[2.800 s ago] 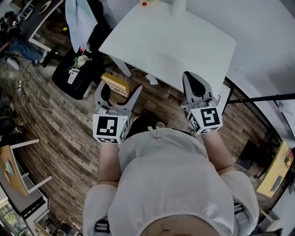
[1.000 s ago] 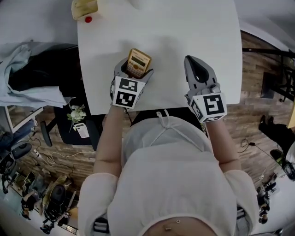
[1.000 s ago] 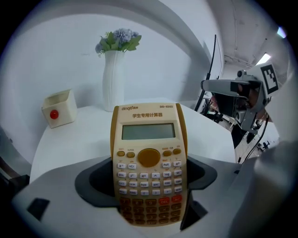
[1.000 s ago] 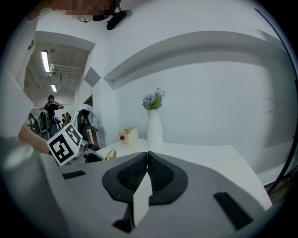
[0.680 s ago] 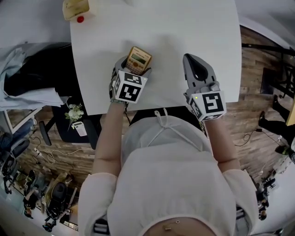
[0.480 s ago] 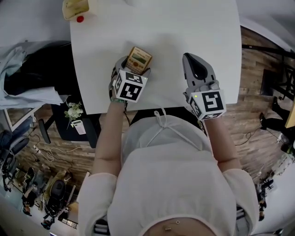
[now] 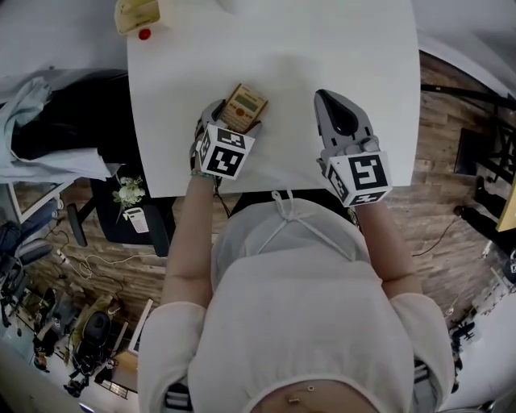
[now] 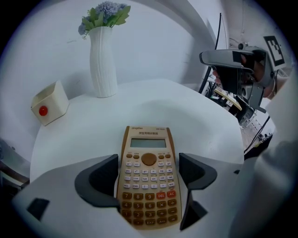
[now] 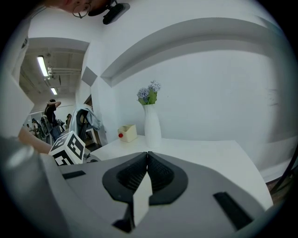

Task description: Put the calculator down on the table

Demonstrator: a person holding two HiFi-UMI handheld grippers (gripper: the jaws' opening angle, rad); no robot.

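From the head view, a person in a white top stands at a white table [image 7: 322, 48] with a gripper in each hand. The left gripper [image 7: 235, 121] reaches over the near edge of the table, and a tan calculator [image 7: 245, 103] sits between its jaws, keys facing up. The right gripper [image 7: 329, 100] hovers over the table to the right, well apart from the calculator. A cream box [image 7: 135, 14] with a red button stands at the far left corner.

In the left gripper view, the left gripper [image 8: 149, 161] has its jaws closed against the long sides of the calculator [image 8: 149, 195], gripping the lower half. The screen end points away over the table [image 8: 200, 116]. Whether the calculator touches the tabletop is hard to tell from this angle. Beyond it stand a white vase [image 8: 103, 60] of blue flowers and the cream box [image 8: 49, 103]. The right gripper [image 8: 219, 56] shows at upper right.

In the right gripper view, the right gripper [image 9: 147, 157] has its jaws pressed together at the tips, with nothing between them. The vase [image 9: 151, 121] and box [image 9: 126, 133] stand on the table [image 9: 209, 148] ahead.
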